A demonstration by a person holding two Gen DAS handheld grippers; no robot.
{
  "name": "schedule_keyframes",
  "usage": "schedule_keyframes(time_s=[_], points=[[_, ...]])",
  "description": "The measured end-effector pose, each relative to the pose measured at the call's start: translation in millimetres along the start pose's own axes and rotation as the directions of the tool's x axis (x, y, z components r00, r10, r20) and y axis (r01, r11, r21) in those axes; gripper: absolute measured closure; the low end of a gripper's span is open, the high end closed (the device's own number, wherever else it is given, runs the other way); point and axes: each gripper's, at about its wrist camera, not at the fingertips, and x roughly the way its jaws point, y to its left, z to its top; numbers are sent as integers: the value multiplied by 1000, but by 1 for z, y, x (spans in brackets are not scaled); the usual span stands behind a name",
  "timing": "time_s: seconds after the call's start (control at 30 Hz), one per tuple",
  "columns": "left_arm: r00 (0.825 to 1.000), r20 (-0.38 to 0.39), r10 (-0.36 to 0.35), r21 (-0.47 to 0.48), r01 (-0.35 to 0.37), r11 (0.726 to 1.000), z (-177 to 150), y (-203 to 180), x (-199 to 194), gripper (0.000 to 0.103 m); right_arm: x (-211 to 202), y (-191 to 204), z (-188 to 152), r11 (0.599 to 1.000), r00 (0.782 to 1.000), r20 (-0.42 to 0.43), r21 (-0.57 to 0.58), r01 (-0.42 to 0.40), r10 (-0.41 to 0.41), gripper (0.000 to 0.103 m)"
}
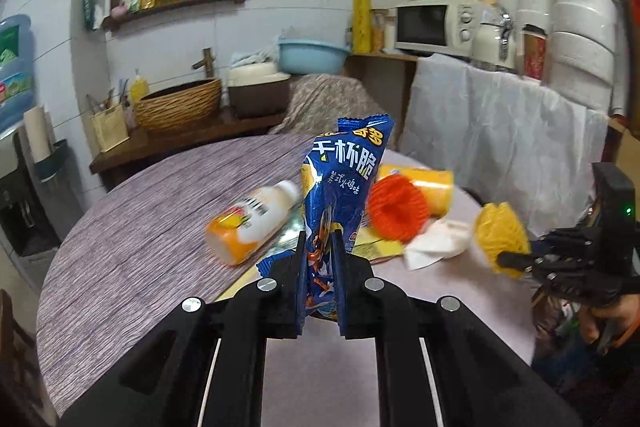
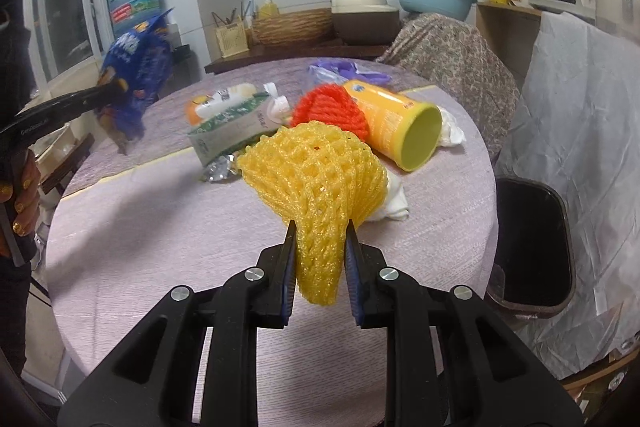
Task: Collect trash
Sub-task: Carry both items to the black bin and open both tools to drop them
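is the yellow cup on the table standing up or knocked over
Knocked over. The yellow cup lies on its side on the table, open mouth facing the right wrist camera, beside the orange foam net.

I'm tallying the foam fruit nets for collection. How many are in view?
2. The yellow foam net is clamped in the right gripper, lifted above the table. The orange foam net lies on the table against the yellow cup. Others may be hidden under the clutter.

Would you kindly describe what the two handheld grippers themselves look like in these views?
Both are black plastic. The left gripper and right gripper each have two flat tapered fingers on angular linkage arms, pinned with round silver bolts. The right one's pads are blue. Thin white lines run along the arms. From the left wrist view, the right gripper's boxy body shows a small green light.
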Motion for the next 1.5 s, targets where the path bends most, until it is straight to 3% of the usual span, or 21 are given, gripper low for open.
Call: schedule_keyframes(time_s=[0.23,0.43,0.57,0.77,1.0,1.2,1.33,1.4,1.5], points=[[991,-16,-131,-7,131,991,15,-45,31,91,-18,-15,9,999,998,59,50,-11,8,81],[980,-25,-199,26,200,980,34,-88,58,91,-28,-64,23,983,989,106,166,81,-99,81],[971,-56,-231,45,233,971,44,-115,82,91,-25,-109,29,957,972,110,228,178,-207,81],[955,-135,-266,74,277,958,50,-153,124,91,17,-203,20,883,948,-15,360,300,-317,81],[925,-248,-288,64,312,948,61,-201,185,91,88,-286,-13,817,930,-192,444,368,-314,81],[905,-338,-259,86,304,949,70,-251,246,91,121,-315,-51,788,921,-263,482,383,-286,80],[881,-411,-235,68,287,955,66,-273,288,91,127,-319,-65,776,914,-269,486,402,-305,69],[870,-435,-232,68,288,955,62,-283,304,91,124,-321,-73,768,909,-269,488,415,-320,49],[860,-455,-231,66,292,954,59,-294,320,91,117,-324,-81,752,899,-265,494,436,-348,45]])
